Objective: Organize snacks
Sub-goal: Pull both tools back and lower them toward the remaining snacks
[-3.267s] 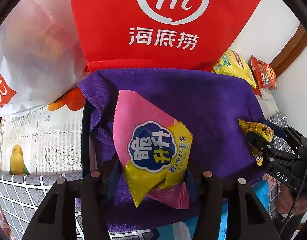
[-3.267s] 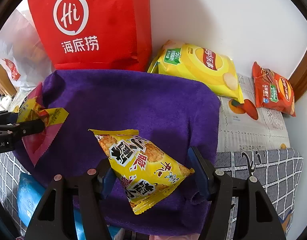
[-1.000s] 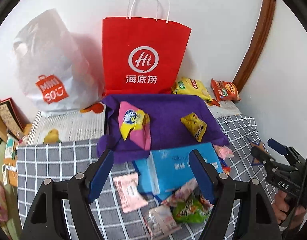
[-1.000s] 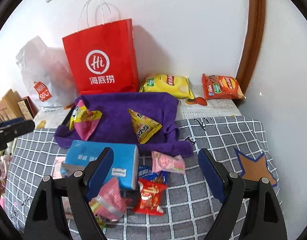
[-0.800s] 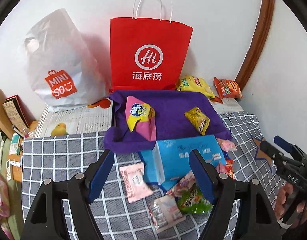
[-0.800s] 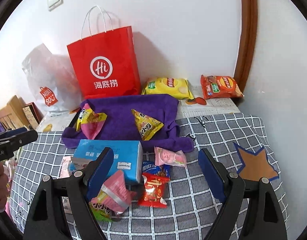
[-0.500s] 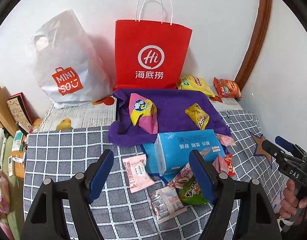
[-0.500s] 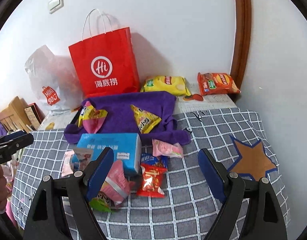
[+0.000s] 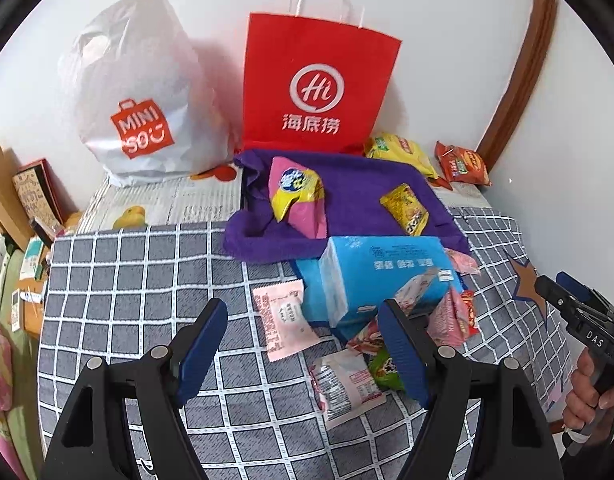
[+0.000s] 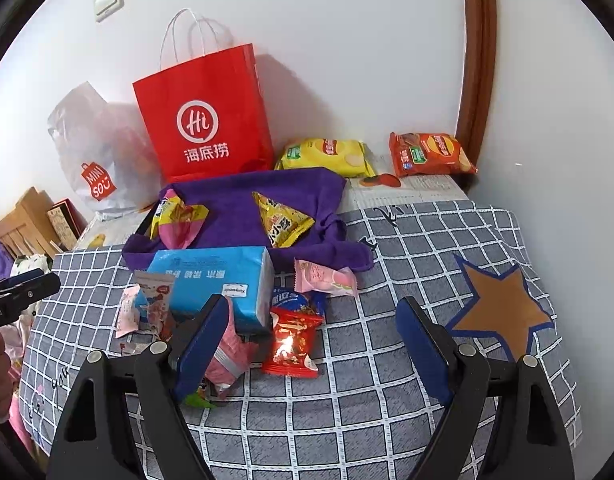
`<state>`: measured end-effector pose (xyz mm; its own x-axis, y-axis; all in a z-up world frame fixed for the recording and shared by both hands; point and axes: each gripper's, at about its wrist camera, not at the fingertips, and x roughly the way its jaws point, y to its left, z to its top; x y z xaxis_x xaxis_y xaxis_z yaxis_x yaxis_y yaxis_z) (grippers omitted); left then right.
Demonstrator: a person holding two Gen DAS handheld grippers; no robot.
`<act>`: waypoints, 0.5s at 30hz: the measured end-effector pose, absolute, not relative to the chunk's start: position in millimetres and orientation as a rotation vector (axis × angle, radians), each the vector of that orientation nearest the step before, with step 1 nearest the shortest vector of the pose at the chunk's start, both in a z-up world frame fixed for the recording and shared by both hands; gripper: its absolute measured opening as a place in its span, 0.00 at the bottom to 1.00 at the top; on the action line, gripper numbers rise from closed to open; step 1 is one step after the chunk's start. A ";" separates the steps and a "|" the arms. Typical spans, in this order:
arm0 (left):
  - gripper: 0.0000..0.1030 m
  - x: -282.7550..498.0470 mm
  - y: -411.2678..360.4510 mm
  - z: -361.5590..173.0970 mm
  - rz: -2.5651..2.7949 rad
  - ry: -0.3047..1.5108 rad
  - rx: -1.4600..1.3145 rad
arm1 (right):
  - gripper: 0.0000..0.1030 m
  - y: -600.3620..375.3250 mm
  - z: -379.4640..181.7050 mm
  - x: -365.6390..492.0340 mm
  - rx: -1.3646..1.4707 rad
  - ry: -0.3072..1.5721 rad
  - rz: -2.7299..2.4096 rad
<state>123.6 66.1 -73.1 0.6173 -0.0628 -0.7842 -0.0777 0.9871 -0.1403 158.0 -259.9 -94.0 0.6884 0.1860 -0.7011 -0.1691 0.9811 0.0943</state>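
We count two snack packets on the purple cloth (image 10: 235, 204) at frame centre: one pink-and-yellow packet (image 10: 177, 220) and one yellow triangular packet (image 10: 281, 220). Below sits one blue tissue pack (image 10: 215, 280). Our left gripper (image 9: 303, 344) and right gripper (image 10: 311, 340) both gape wide, holding and touching nothing.

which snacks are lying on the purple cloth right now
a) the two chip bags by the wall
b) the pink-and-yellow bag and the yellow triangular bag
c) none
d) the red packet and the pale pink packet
b: the pink-and-yellow bag and the yellow triangular bag both rest on the purple cloth.
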 end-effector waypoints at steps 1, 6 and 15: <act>0.74 124.8 68.1 -75.9 0.009 0.914 -0.175 | 0.83 -260.7 -96.1 159.3 0.024 0.793 0.199; 0.74 128.2 75.3 -86.2 0.013 0.937 -0.188 | 0.78 -265.0 -108.8 167.5 0.038 0.826 0.195; 0.74 134.7 89.3 -100.0 0.029 0.960 -0.205 | 0.73 -275.7 -126.6 182.3 0.060 0.851 0.168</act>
<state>134.7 89.3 -100.0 0.5751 -0.0662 -0.8154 -0.1155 0.9802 -0.1610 182.3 -275.7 -126.6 0.6467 0.1716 -0.7432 -0.1237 0.9851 0.1198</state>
